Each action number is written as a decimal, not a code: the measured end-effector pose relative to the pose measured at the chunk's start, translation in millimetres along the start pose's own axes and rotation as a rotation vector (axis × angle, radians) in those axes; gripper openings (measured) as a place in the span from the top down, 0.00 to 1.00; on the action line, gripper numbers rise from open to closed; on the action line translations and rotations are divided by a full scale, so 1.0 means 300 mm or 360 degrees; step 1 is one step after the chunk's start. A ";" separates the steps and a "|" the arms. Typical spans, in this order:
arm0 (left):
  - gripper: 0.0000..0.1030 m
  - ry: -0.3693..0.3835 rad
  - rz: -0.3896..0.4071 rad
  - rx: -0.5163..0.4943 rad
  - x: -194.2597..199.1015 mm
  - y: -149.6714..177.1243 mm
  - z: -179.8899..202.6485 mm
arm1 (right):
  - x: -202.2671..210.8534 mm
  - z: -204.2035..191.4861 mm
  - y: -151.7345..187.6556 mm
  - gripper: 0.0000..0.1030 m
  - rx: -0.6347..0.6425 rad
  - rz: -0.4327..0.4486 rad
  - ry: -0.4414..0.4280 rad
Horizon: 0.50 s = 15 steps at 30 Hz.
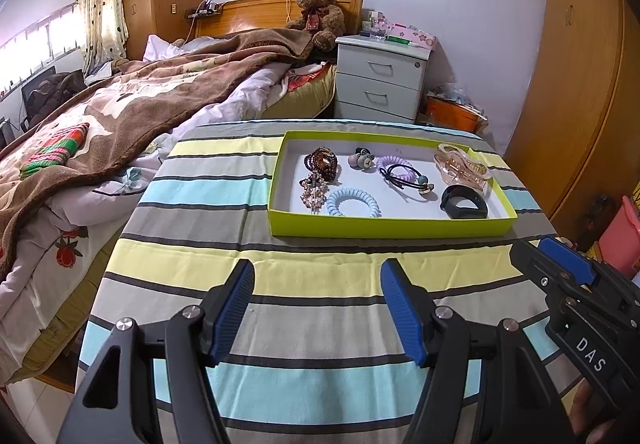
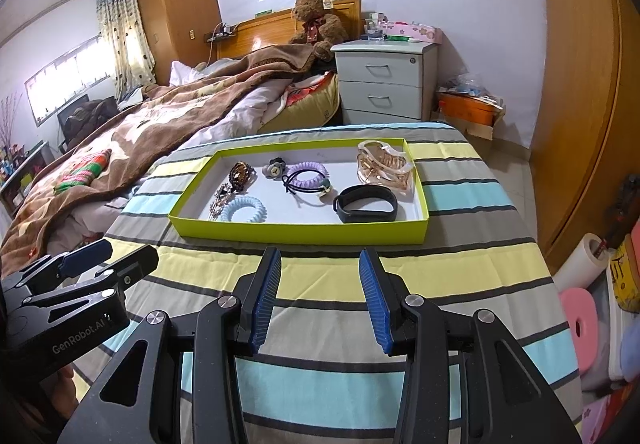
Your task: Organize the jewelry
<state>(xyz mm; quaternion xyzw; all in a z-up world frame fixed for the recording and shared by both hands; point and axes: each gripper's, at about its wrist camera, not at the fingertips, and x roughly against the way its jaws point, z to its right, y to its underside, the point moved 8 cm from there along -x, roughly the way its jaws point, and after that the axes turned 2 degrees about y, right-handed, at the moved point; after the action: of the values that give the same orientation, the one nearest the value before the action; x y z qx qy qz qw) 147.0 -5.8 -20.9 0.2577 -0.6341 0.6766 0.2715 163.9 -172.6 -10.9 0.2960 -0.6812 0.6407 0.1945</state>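
Observation:
A lime-green tray (image 1: 384, 231) (image 2: 296, 234) sits on a striped cloth. It holds a brown bead bracelet (image 1: 321, 162) (image 2: 241, 173), a beaded hair clip (image 1: 313, 191), a blue coil tie (image 1: 353, 202) (image 2: 245, 209), a purple coil tie (image 1: 394, 165) (image 2: 307, 169), a black hair tie (image 1: 404, 180), a small bear charm (image 1: 361, 159), a clear claw clip (image 1: 462, 165) (image 2: 384, 163) and a black wristband (image 1: 464, 202) (image 2: 366, 204). My left gripper (image 1: 318, 276) is open and empty, short of the tray. My right gripper (image 2: 320, 264) is open and empty, just before the tray's near wall.
The striped cloth (image 1: 304, 284) covers a table beside an unmade bed (image 1: 120, 112) with a teddy bear (image 1: 320, 12). A white nightstand (image 1: 380, 80) stands behind the table. A wooden wardrobe (image 1: 580, 84) is on the right. Boxes and a pink stool (image 2: 580, 324) lie at the floor right.

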 end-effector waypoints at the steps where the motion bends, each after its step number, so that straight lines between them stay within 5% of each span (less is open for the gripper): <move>1: 0.34 0.0000 0.0001 0.0001 0.002 -0.001 0.000 | -0.001 0.004 -0.001 0.59 -0.0002 0.0000 0.0000; 15: 0.34 -0.0015 0.0006 0.0009 0.007 -0.007 -0.003 | 0.001 0.010 -0.005 0.59 -0.0007 0.0002 0.0002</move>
<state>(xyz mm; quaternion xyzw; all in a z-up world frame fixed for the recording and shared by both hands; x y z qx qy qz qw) 147.1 -4.8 -17.9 0.2605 -0.6339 0.6777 0.2665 165.0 -175.5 -10.0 0.2948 -0.6827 0.6394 0.1952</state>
